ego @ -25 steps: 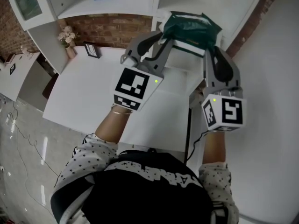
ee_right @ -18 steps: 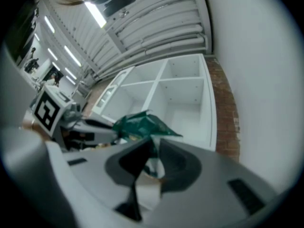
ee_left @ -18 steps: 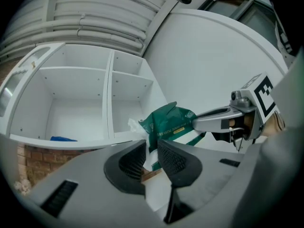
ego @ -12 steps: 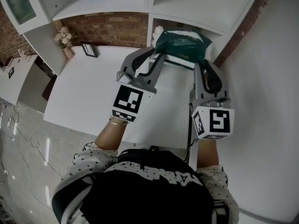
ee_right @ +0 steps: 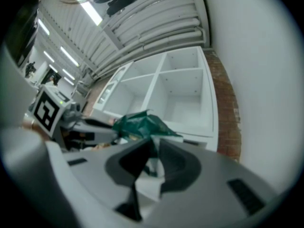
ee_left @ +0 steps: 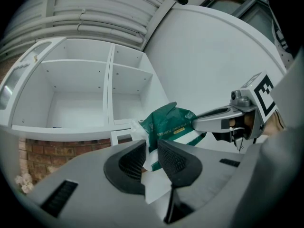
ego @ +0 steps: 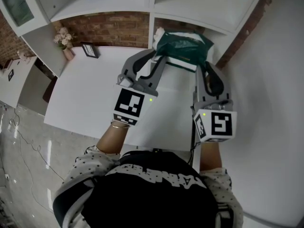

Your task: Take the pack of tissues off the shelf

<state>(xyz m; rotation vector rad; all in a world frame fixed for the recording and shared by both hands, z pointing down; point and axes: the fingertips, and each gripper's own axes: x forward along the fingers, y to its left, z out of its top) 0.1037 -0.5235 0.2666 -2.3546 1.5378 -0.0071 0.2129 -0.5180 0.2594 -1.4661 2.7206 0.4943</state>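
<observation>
Both grippers have pulled the pack of tissues (ego: 184, 45) a little away from the shelf (ego: 199, 8). The left gripper (ego: 159, 60) and right gripper (ego: 205, 66) each pinch one end, and the pack hangs over the table (ego: 90, 94). Next, I think, lower it there. The table has lots of room, but the white wall (ego: 275, 103) is close on the right.

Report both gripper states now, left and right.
Left gripper: closed on one end of the pack of tissues.
Right gripper: closed on the other end of the same pack.
</observation>
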